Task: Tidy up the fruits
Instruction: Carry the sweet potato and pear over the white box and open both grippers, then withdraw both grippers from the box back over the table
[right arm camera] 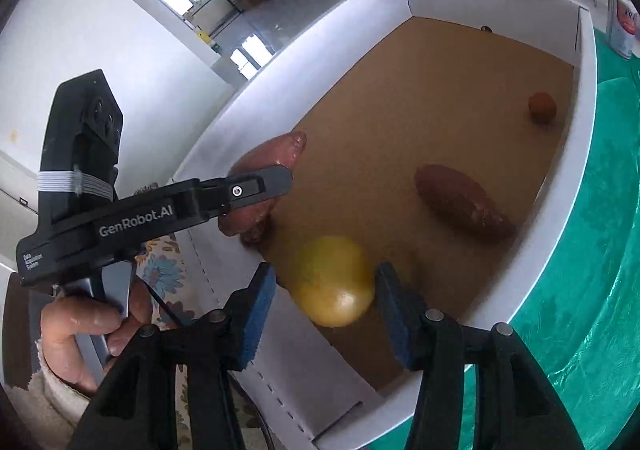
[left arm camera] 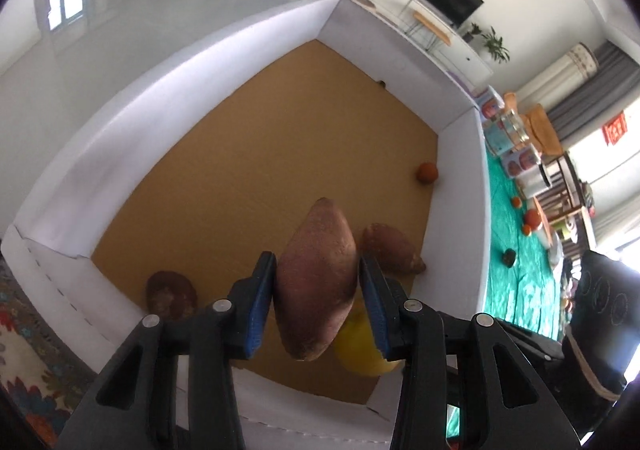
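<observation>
While both of my grippers tilt steeply down over the white-walled cardboard box with its brown floor (left arm camera: 280,138), my left gripper (left arm camera: 318,302) has a long reddish-brown sweet potato (left arm camera: 316,278) upright between its blue pads; the left pad touches it, at the right one I see a sliver of gap, so I cannot tell if it grips. My right gripper (right arm camera: 324,302) stands parted around a round yellow fruit (right arm camera: 332,280), clear space at the left pad. Only the left view shows the dark round tuber (left arm camera: 171,295) in the near-left corner. Only the right view shows the bare hand (right arm camera: 80,334) holding the left tool's handle.
</observation>
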### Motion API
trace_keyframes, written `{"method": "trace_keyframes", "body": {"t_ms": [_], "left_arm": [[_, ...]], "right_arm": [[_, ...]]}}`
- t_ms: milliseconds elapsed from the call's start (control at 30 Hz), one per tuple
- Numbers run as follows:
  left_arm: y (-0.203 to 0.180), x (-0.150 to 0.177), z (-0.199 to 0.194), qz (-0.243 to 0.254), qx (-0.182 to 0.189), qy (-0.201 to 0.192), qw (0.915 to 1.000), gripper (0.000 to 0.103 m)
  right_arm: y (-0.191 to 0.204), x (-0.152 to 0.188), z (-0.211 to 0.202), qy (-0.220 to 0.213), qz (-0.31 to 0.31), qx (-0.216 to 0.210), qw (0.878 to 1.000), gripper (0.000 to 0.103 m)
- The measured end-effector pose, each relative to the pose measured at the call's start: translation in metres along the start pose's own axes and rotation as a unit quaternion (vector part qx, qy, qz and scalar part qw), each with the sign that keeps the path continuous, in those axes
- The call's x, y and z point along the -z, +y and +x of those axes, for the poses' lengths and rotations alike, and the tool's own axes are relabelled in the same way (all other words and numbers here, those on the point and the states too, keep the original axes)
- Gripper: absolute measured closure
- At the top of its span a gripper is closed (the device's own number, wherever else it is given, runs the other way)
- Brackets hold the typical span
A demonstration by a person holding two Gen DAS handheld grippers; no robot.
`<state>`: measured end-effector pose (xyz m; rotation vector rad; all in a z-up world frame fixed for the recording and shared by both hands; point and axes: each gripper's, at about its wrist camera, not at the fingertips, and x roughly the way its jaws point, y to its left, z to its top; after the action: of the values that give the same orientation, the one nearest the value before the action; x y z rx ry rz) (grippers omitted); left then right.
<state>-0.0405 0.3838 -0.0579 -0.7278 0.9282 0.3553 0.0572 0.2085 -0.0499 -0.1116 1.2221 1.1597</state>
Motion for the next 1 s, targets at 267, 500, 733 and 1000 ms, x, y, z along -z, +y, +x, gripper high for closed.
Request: {"method": "trace_keyframes", "body": {"t_ms": [267, 500, 733, 1000], "left_arm": [[-0.106, 0.017, -0.039, 0.131, -0.043, -0.120, 0.9831, 0.006], [-0.216, 0.086, 0.004, 0.271, -0.003, -0.079, 0.9594, 0.006], [-0.288, 0.137, 0.037, 0.337, -0.003, -0.060, 0.9396, 0.006], [-0.320, 0.164, 0.050, 0.374, -0.018, -0.076, 0.9240, 0.006]], "right_arm": [[-0.042, 0.046, -0.122, -0.157, -0.010, 0.126, 0.980, 0.002], [-0.179, 0.161, -0.182, -0.182, 0.185, 0.183, 0.948, 0.002], [-0.254, 0.248, -0.235, -0.241, 0.283, 0.273, 0.887, 0.002], [-0.260, 0.272, -0.251, -0.299, 0.325, 0.290, 0.849, 0.002]]}}
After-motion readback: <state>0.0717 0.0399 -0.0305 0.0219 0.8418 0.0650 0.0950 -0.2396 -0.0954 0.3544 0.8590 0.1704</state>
